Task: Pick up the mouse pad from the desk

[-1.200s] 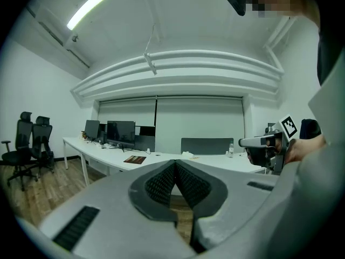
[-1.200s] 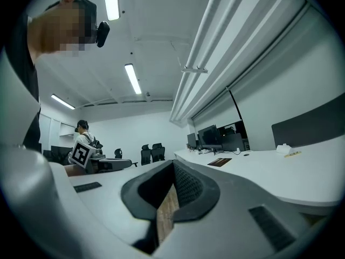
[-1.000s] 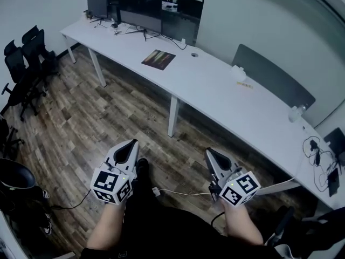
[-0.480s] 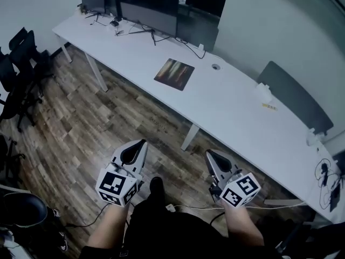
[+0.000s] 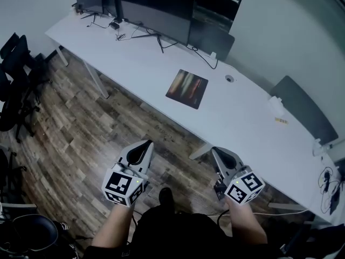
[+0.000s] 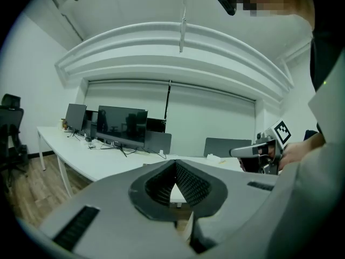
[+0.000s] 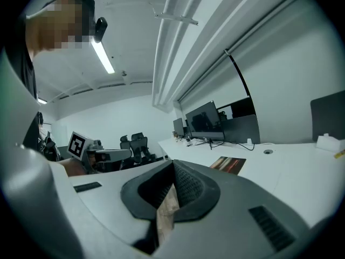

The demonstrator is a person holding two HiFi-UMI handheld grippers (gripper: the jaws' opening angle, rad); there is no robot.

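Note:
A dark mouse pad (image 5: 187, 88) with reddish streaks lies flat on the long white desk (image 5: 135, 63), in front of the monitors. The right gripper view also shows the mouse pad (image 7: 228, 164), beyond the jaws. Both grippers are held over the wooden floor, short of the desk's near edge and well apart from the pad. My left gripper (image 5: 144, 144) is shut with nothing in it, and its jaws meet at the tip in the left gripper view (image 6: 175, 164). My right gripper (image 5: 218, 151) is likewise shut and empty, its jaws closed in its own view (image 7: 173, 164).
Monitors (image 5: 156, 15) and cables stand at the desk's back edge. A cable hole (image 5: 230, 79) and a small white object (image 5: 276, 106) lie right of the pad. A desk leg (image 5: 199, 151) stands just ahead of the grippers. Black chairs (image 5: 16, 74) crowd the left wall.
The person has walked toward the desk: the desk and pad now sit closer and nearer the middle of the head view. Both grippers stayed shut and side by side.

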